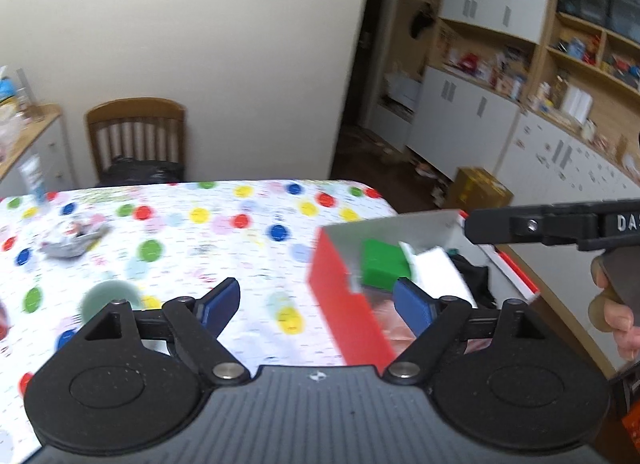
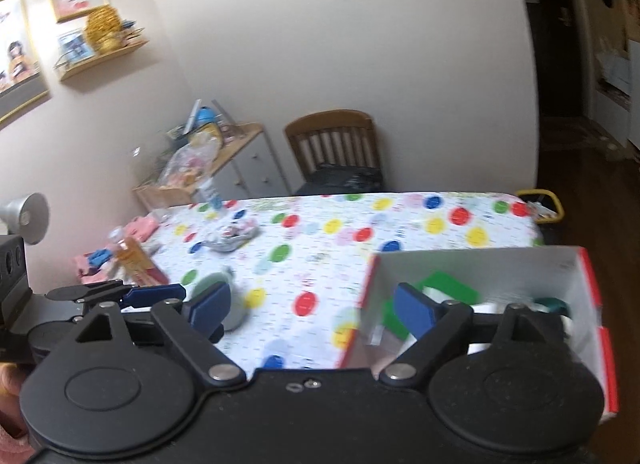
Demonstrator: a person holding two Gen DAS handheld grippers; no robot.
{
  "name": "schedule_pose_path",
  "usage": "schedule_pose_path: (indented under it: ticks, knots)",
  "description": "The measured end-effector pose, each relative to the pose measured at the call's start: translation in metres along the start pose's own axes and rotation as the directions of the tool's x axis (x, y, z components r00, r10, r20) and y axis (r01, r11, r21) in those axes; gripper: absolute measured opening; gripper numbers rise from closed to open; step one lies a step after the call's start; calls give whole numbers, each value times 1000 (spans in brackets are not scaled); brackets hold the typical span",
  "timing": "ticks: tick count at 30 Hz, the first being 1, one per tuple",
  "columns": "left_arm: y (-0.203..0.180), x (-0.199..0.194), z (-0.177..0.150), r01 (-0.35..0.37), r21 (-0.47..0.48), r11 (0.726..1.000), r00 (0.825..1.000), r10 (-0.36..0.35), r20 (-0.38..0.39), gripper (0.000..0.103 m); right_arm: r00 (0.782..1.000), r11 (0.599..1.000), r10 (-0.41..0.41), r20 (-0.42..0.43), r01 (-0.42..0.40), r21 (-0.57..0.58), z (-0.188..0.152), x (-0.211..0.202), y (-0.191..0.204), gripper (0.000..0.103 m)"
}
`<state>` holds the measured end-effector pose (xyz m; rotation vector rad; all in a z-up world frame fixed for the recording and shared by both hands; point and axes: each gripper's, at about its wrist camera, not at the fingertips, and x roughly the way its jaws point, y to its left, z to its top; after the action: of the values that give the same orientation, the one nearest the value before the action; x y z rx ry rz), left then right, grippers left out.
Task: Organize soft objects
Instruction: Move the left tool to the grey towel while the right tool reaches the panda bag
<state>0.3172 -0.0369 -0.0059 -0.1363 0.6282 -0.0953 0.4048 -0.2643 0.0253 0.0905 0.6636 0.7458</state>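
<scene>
table cloth (image 2: 400, 224): white, multicoloured dots | cardboard box (image 2: 592, 280): red outside, white inside | foam block (image 1: 382, 264): green | tool pads (image 2: 210, 302): blue

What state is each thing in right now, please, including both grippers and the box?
Left gripper: open, holding nothing.
Right gripper: open, holding nothing.
Red box: open-topped, partly filled.
Green block: inside the box.
Grey soft toy: lying loose on the table.

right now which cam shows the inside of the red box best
The right wrist view. It looks down into the red box, showing its white inner walls and the green block past the open right gripper. The left wrist view shows mostly the box's red outer side, with the contents partly hidden behind it.
</scene>
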Motion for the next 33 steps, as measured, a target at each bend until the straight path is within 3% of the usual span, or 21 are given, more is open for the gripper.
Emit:
schedule_pose_path:
  ticks: [7, 10, 21, 28, 33]
  knots:
    - [71, -32, -3, -64, -59, 996, 998, 65, 20, 85, 999, 999, 25, -21, -25, -23, 6, 32, 62, 95]
    - [104, -45, -4, -91, -81, 993, 995, 94, 25, 95, 999, 999, 37, -33, -38, -31, 9, 50, 88, 97]
    - [235, -83, -5, -172, -153, 973, 981, 183, 63, 101, 997, 998, 57, -59, -59, -34, 24, 132, 172, 100]
    - [302, -97, -6, -261, -161, 952, 958, 276, 77, 102, 996, 999, 37, -82, -39, -31, 36, 183, 208, 102]
    - [351, -109, -3, -334, -177, 926, 930, 354, 96, 102, 995, 1000, -2, -97, -1, -31, 48, 217, 224, 102]
